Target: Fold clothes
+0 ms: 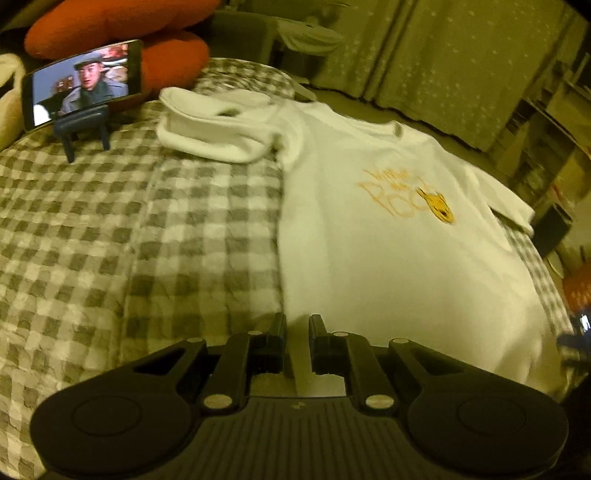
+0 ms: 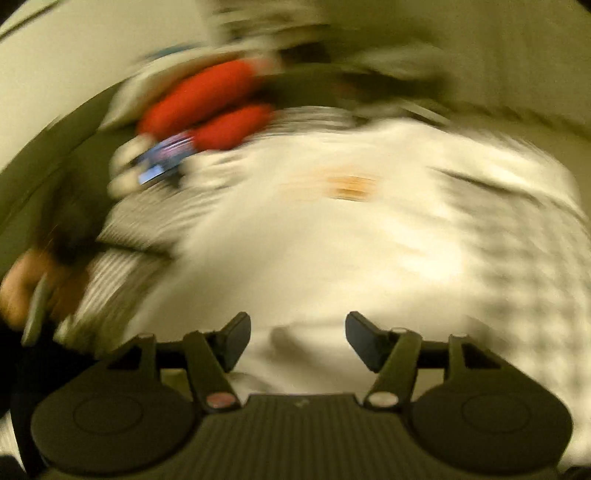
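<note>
A white T-shirt (image 1: 388,240) with orange lettering and a yellow cartoon face is seen through the left wrist camera, spread flat on a grey-and-white checked bedcover (image 1: 129,240). Its hem is pinched between the nearly closed fingers of the left gripper (image 1: 297,326). Beyond the T-shirt's left sleeve, a folded white garment (image 1: 218,125) is laid; further left of the T-shirt, a phone (image 1: 81,83) playing a video is propped on a small dark stand (image 1: 86,127), backed by an orange cushion (image 1: 122,26).

In the heavily blurred right wrist view, the right gripper (image 2: 297,332) is shown with fingers spread wide over the T-shirt's (image 2: 332,240) near edge, nothing gripped. A hand (image 2: 33,288) is glimpsed left of the T-shirt.
</note>
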Demonstrator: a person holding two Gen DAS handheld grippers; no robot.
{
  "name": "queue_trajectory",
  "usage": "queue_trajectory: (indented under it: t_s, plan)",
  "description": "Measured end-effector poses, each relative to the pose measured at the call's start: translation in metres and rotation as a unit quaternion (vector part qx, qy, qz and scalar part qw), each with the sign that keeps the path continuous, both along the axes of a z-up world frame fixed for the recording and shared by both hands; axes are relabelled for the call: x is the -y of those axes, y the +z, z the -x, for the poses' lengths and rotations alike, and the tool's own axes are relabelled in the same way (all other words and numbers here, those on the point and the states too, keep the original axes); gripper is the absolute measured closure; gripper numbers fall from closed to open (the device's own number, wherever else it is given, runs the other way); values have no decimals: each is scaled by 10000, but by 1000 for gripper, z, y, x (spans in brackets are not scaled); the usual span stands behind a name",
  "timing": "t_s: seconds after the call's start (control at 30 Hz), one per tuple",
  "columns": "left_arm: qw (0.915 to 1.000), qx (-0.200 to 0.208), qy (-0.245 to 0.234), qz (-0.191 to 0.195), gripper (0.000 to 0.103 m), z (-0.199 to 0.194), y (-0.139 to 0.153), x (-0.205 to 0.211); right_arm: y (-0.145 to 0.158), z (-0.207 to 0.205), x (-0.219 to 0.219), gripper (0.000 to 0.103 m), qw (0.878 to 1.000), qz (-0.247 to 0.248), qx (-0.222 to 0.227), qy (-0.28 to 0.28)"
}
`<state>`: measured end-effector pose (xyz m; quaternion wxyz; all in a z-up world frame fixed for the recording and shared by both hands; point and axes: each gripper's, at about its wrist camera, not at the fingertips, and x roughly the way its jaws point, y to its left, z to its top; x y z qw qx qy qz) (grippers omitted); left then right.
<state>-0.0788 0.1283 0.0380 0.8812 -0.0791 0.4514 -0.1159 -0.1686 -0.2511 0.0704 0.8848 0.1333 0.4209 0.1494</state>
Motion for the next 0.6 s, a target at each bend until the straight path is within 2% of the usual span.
queue_trajectory:
  t_s: [0.07, 0.13, 0.2, 0.27, 0.3, 0.33, 0.37, 0.4, 0.43, 0.6]
  plan:
    - [10000, -45, -16, -9, 91, 3, -1, 1, -9, -1, 25, 44, 9976, -81, -356, -581]
    - [10000, -75, -50, -23, 91, 7, -2, 3, -18, 4, 34, 42, 9949, -46, -617, -793]
    - [9999, -67, -102, -117, 90, 11, -4, 7, -24, 9, 31, 44, 9946, -62, -781, -687]
    - [9996, -62, -129, -250, 90, 12, -6, 11, -28, 12, 26, 47, 9945, 120, -795, -664]
    - [9994, -60, -143, -316, 90, 12, -7, 13, -30, 14, 23, 55, 9944, 216, -799, -657]
    - [9991, -44, -159, -390, 90, 13, -8, 15, -30, 14, 21, 80, 9940, 315, -776, -705]
    - [9986, 15, -186, -488, 92, 14, -8, 18, -30, 13, 21, 92, 9935, 334, -823, -715]
    - [9980, 76, -214, -586, 99, 15, -8, 21, -30, 15, 20, 94, 9936, 353, -811, -707]
    - [9974, 132, -240, -671, 101, 17, -7, 23, -28, 18, 19, 94, 9937, 373, -790, -697]
    - [9961, 319, -294, -771, 101, 27, 1, 23, 6, 41, 42, 95, 9945, 522, -485, -763]
